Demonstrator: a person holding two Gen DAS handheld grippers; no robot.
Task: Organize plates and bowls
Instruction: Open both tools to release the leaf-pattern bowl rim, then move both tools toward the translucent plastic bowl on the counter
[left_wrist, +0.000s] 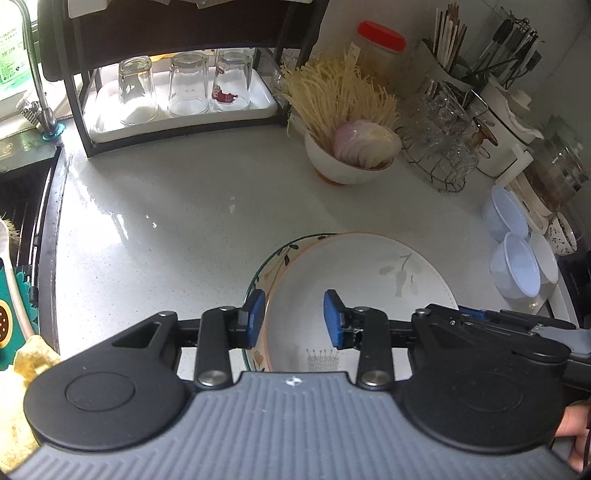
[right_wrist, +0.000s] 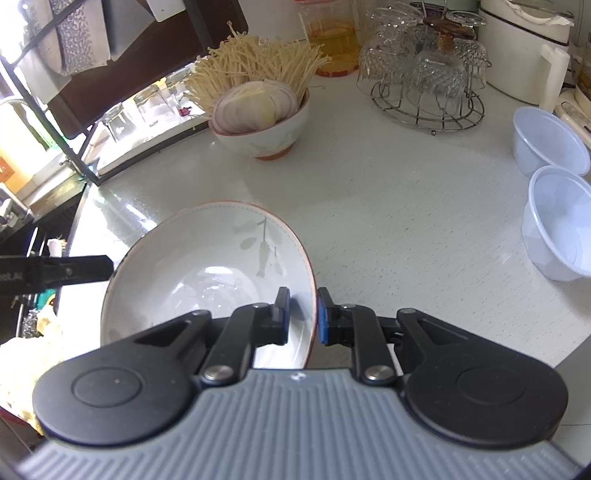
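White bowl (right_wrist: 207, 266) sits tilted inside a patterned bowl (left_wrist: 266, 266) near the counter's (left_wrist: 166, 221) front edge; right gripper (right_wrist: 303, 314) pinches its rim, left gripper (left_wrist: 295, 319) straddles the opposite rim, parted.

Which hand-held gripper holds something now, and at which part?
The right hand-held gripper pinches the white bowl at its right rim. The left hand-held gripper is open, holding nothing.
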